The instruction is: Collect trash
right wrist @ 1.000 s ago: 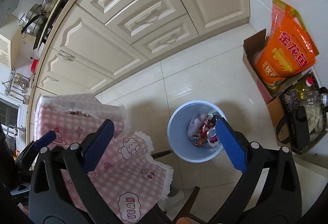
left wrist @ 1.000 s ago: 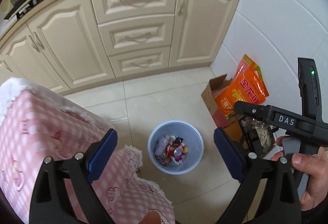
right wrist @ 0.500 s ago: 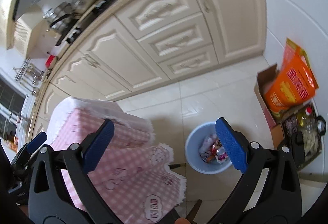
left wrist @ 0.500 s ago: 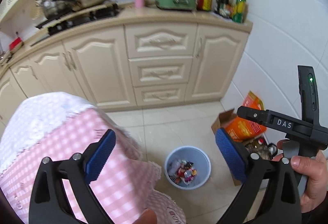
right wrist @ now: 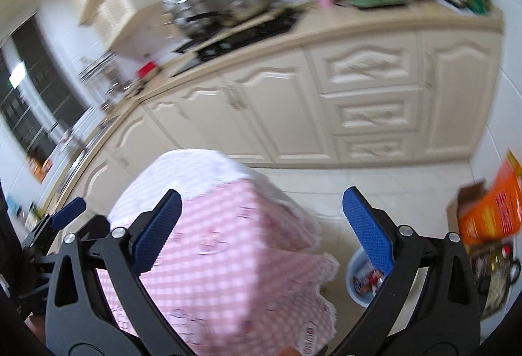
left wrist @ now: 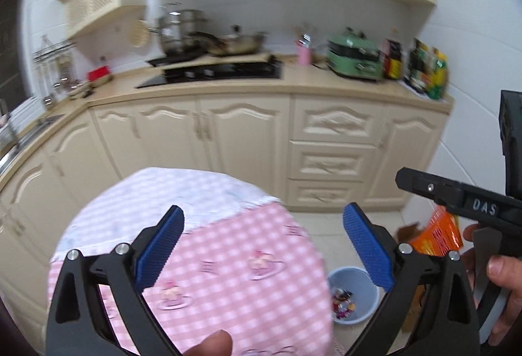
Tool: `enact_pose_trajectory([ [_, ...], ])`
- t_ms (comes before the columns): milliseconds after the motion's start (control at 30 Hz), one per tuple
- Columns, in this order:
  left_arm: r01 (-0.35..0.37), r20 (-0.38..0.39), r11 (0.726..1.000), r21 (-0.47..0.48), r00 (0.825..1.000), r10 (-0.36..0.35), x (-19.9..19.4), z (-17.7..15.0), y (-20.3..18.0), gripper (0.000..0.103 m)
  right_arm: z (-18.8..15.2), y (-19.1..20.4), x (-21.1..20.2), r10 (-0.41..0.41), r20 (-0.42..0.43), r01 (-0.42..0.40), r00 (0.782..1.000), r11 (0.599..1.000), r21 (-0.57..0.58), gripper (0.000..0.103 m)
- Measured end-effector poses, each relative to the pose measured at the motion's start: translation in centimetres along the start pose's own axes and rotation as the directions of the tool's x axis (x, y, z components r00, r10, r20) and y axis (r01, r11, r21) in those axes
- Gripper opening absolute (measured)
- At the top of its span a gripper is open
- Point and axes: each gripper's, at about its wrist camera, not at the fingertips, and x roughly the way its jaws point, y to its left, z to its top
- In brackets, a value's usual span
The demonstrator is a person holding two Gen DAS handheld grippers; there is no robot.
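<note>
A kitchen with cream cabinets runs along the back, pots on the stove and a green appliance on the counter. In front stands a table under a pink checked cloth. The left gripper hangs above the cloth with its jaws spread wide and nothing between them. The right gripper is likewise spread and empty. The blue bin sits on the tiled floor just beside the table, with colourful trash inside. An orange bag stands in a cardboard box near the wall.
</note>
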Motion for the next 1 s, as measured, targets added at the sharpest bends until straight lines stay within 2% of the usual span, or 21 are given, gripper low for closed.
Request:
enact_pose_trajectory([
  [200,-0.113,0.066,0.99,-0.087,0.991,0.118,-4.1,0.7,5.3,0.096,0.6,7.9,0.6,0.072,0.012,-0.07,0.997,0.989,-0.13,0.097],
  [367,-0.213,0.098,0.964,-0.16,0.968,0.23,-7.4,0.7,9.5,0.097,0.5,13.6,0.5,0.119,0.022,-0.112,0.993,0.968,-0.225,0.097],
  [567,-0.312,0.127,0.917,-0.248,0.928,0.35,-11.6,0.3,13.9,0.098,0.4,19.7,0.0,0.143,0.064,-0.114,0.988,0.937,-0.329,0.097],
  [700,-0.382,0.142,0.875,-0.298,0.889,0.436,-14.3,-0.3,16.2,0.098,-0.1,23.2,-0.2,0.167,0.085,-0.122,0.982,0.914,-0.388,0.097],
  [900,-0.44,0.154,0.836,-0.327,0.849,0.506,-17.1,-0.6,17.9,0.098,-1.0,27.8,-0.4,0.199,0.114,-0.125,0.973,0.877,-0.463,0.097],
  [1000,-0.455,0.16,0.826,-0.334,0.836,0.525,-17.9,-0.5,18.4,0.098,-1.1,28.7,-0.5,0.206,0.125,-0.123,0.971,0.871,-0.476,0.097],
])
